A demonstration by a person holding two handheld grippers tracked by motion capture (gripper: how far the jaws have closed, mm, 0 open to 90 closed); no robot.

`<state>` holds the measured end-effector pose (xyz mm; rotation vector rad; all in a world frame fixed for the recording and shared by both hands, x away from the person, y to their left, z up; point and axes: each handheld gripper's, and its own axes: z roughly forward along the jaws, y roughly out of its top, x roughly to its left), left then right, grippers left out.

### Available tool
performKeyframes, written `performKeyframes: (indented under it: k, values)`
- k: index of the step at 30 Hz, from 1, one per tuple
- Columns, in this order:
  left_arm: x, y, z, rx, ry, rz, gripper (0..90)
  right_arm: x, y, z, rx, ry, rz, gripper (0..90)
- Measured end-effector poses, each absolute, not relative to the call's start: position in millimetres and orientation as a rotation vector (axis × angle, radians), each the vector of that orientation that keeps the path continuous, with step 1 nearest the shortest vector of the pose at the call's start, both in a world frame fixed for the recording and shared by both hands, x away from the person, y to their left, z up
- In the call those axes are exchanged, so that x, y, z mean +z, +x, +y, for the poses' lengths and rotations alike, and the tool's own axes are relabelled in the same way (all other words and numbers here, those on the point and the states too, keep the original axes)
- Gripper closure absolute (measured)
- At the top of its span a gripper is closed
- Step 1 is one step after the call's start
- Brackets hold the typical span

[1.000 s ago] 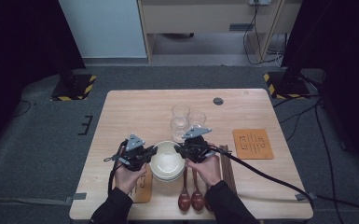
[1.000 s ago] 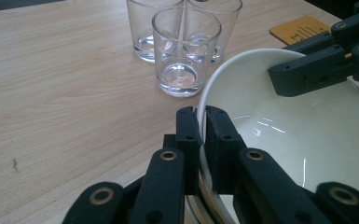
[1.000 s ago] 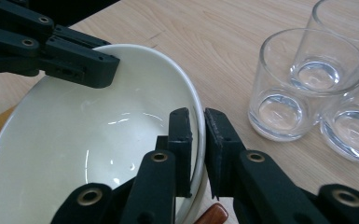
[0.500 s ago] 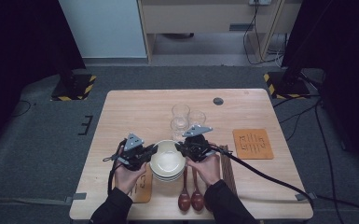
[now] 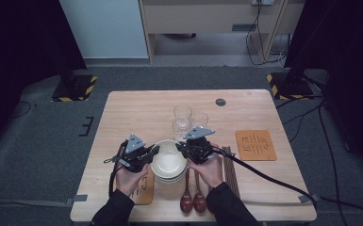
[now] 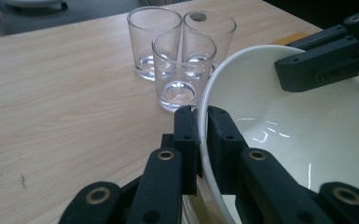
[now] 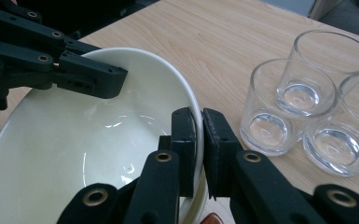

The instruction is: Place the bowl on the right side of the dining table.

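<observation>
We work at the table [image 5: 136, 108], where the top bowl [image 5: 169, 158] of a stack sits near its front edge, between our hands. The left gripper [image 6: 198, 135] and right gripper [image 7: 199, 133] each pinch opposite rims, likely so it lifts level off the bowls beneath. Three glasses [image 6: 182, 70] stand just beyond, two spoons [image 5: 193, 200] in front. How many bowls lie under it we cannot tell.

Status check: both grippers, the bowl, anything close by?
Left gripper and right gripper both shut on top bowl, opposite rim sides. Bowl sits on bowl stack. Three glasses just beyond; two wooden spoons nearside.
</observation>
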<state>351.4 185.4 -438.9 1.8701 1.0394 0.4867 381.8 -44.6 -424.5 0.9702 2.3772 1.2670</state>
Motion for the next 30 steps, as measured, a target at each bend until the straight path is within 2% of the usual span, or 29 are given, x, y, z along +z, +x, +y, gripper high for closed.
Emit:
performKeyframes:
  k: [4, 6, 11, 17, 24, 25, 30]
  values:
    - [-436.1, 349.0, 185.4, 0.507, 1.851, 1.029, 82.3, -420.9, 382.3, -46.3, 1.301, 0.965, 2.372, 81.8]
    - [-435.2, 349.1, 186.5, 0.498, 1.837, 1.028, 82.4, -421.2, 383.2, -46.0, 1.304, 0.974, 2.402, 74.2]
    - [-434.0, 348.0, 187.2, 0.496, 1.833, 1.006, 82.4, -428.4, 385.5, -42.6, 1.273, 1.002, 2.446, 72.0]
    - [-434.2, 347.3, 183.5, 0.491, 1.855, 0.967, 81.1, -431.4, 388.0, -40.7, 1.222, 1.072, 2.454, 82.8]
    - [-435.3, 350.5, 189.0, 0.435, 1.821, 0.967, 78.7, -432.6, 387.0, -39.4, 1.199, 1.118, 2.447, 83.6]
    - [-433.9, 350.5, 190.6, 0.43, 1.805, 0.968, 77.9, -432.6, 386.9, -39.2, 1.197, 1.129, 2.446, 83.6]
    - [-430.6, 350.5, 197.2, 0.445, 1.773, 0.973, 61.8, -436.3, 388.3, -38.1, 1.169, 1.132, 2.45, 83.5]
